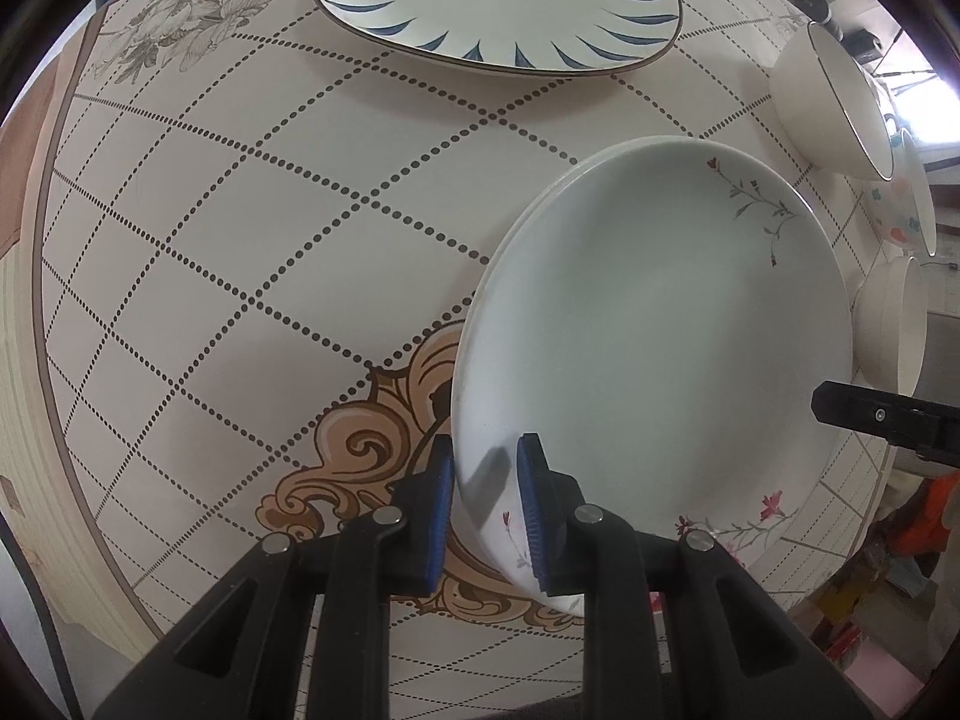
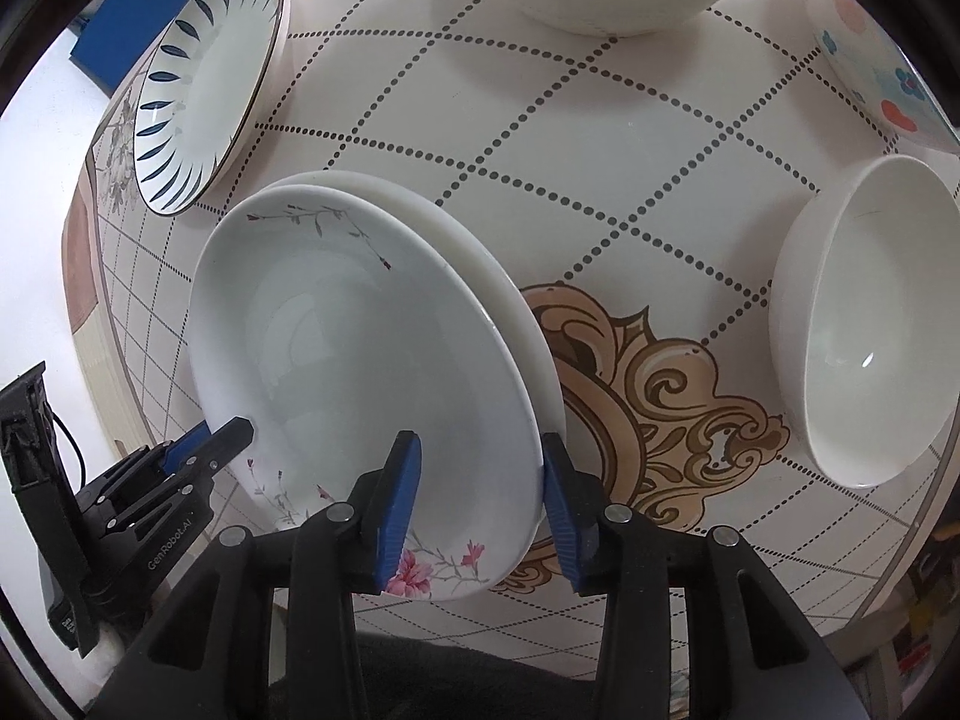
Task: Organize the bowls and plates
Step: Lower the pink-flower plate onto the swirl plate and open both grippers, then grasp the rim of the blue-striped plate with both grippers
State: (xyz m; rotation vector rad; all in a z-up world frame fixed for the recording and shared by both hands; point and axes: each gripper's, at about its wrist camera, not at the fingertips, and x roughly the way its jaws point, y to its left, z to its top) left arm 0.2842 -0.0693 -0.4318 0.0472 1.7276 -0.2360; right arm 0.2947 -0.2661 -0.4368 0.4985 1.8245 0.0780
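Your left gripper (image 1: 485, 516) straddles the near rim of the floral plate (image 1: 654, 324), pads part-spread; whether they pinch is unclear. Your right gripper (image 2: 480, 504) straddles its opposite edge, spread wide. The plate sits on a plain plate (image 2: 480, 252) between them.

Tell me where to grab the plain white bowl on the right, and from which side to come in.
Take the plain white bowl by its rim, one finger inside and one outside the wall. It sits upright and open, apart from the stacked floral plate, with bare tablecloth around it. The right gripper is nearer; coming down onto the near rim edge looks easiest, since the rounded wall offers no flat grip.
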